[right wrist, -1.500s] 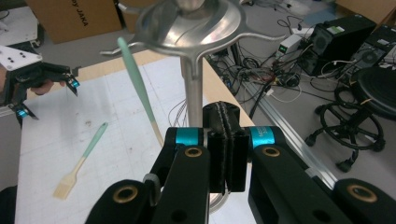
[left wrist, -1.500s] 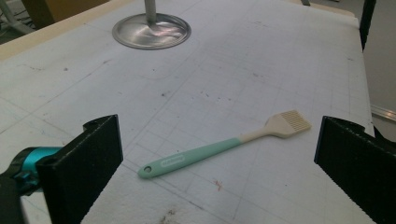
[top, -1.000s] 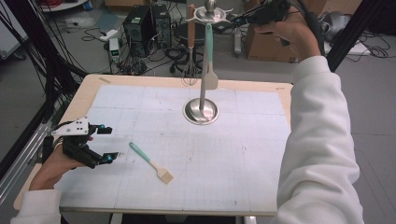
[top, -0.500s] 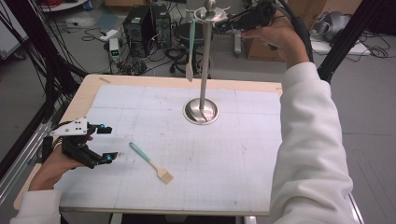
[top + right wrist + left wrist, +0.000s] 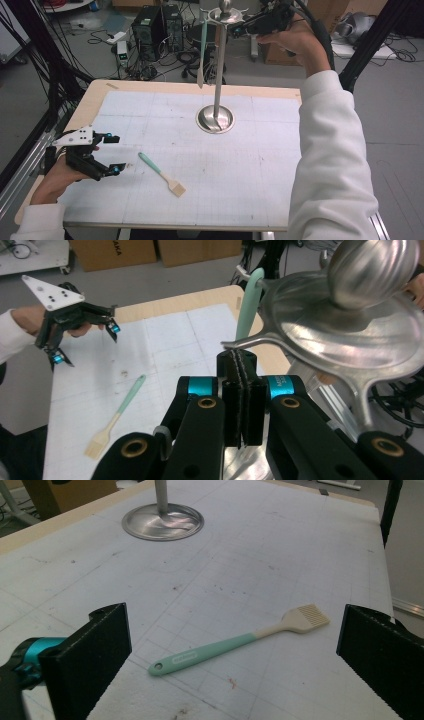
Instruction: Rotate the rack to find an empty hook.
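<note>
A metal stand [image 5: 216,119] rises from the white mat, with a hooked disc top [image 5: 350,315]. A teal-handled utensil [image 5: 202,45] hangs from one hook, left of the pole. My right gripper [image 5: 240,356] is shut with nothing between its pads, its tips against a hook arm of the stand's top [image 5: 225,16]; it is held high at the far side [image 5: 235,30]. A teal-handled brush [image 5: 235,642] lies flat on the mat [image 5: 161,173]. My left gripper [image 5: 111,153] rests at the table's left, open wide [image 5: 239,615], with the brush a little beyond its jaws.
The person's white sleeve [image 5: 330,165] crosses the right side of the table. Behind the far edge, computer boxes and cables [image 5: 155,30] stand on the floor. Black frame rails [image 5: 30,125] run along the left edge. The left gripper [image 5: 82,335] is seen from the right gripper view.
The right hand has moved left to the stand's top. The hanging utensil has gone from in front of the pole to its left. The left gripper and the brush have stayed put.
</note>
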Tool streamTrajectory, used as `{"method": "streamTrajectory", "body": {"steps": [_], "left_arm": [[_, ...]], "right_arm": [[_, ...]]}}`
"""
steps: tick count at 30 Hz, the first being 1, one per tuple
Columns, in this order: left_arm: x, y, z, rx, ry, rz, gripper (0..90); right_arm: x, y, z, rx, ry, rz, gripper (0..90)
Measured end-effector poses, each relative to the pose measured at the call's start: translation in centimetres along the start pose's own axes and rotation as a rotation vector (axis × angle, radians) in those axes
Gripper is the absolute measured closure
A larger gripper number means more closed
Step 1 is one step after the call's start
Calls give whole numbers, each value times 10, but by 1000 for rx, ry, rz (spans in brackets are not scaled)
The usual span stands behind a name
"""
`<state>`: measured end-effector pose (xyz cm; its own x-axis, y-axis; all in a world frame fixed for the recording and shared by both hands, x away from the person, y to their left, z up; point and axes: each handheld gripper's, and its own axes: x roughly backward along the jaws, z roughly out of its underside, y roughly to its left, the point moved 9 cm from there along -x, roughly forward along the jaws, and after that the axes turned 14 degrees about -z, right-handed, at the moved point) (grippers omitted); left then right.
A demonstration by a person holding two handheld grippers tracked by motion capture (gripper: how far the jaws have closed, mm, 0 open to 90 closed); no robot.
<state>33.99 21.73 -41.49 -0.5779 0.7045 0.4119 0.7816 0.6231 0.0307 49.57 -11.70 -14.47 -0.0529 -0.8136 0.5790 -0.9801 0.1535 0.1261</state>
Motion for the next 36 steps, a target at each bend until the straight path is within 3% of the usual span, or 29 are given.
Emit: {"method": "streamTrajectory", "body": {"steps": [10,20,23,25,29,32,36], "left_arm": [[-1,-2,0,-10,3,4,17],[0,-3,0,-11,3,7,17],[-1,-3,1,-14,9,10,17],[-2,-3,1,-17,12,11,17],[-3,-3,2,-15,19,11,17],[-2,-3,1,-14,12,10,17],[-1,-2,1,-8,6,8,16]], "right_arm": [[6,10,18,1,-12,7,802],[18,26,54,-38,-17,31,646],[21,29,70,-58,-30,52,507],[22,30,85,-103,-33,62,413],[21,33,106,-138,-34,76,110],[21,37,117,-134,-47,64,4],[18,46,131,-117,-50,56,1]]}}
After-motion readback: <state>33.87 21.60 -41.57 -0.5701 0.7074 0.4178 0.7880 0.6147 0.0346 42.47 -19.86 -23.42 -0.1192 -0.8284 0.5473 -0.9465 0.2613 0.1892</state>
